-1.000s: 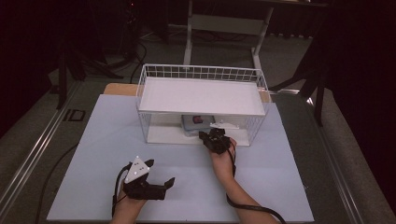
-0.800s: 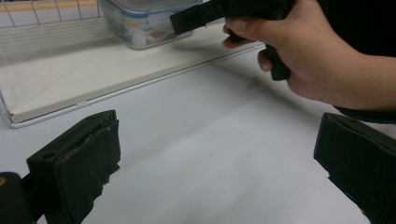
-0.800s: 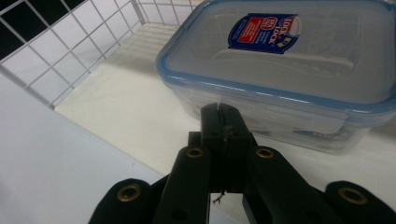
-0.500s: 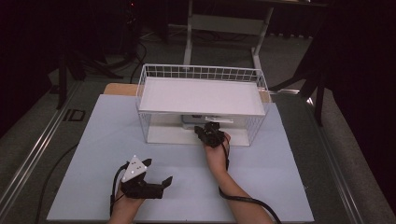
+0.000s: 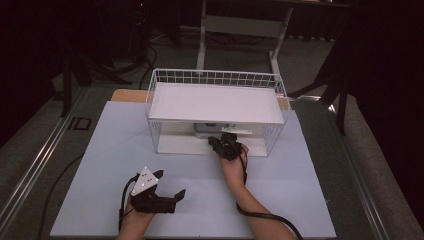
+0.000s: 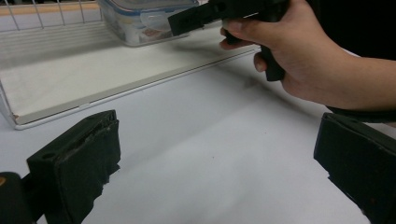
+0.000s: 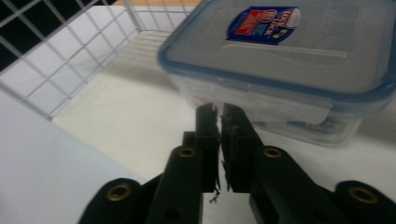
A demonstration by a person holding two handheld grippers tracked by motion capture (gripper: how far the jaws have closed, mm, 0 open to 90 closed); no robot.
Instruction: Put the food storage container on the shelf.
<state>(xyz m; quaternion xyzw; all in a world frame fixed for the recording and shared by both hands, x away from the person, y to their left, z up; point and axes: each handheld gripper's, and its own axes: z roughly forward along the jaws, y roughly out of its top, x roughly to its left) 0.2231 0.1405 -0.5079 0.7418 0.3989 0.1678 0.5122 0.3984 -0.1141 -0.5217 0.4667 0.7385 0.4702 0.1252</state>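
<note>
- My right gripper (image 7: pixel 219 122), fingers clenched empty, points at the box (image 7: pixel 285 60)'s front latch.
- Left gripper (image 5: pixel 170 197) released on the bench (image 5: pixel 300 200).
- Box: likely light, stiff, slick plastic; best hold looks like the latch flap.

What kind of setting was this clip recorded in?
Likely a lab or recording studio, not a home: a pale work table bearing a white wire rack, dark surroundings, and cables on the floor behind.

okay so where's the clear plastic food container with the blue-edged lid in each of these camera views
High view: the container sits centre, on the wire rack's lower shelf, just beyond the right gripper.
Left gripper view: top centre, partly behind that gripper's jaw.
Right gripper view: upper right, close ahead of the shut jaws.
Shared landmark: the white wire rack.
</note>
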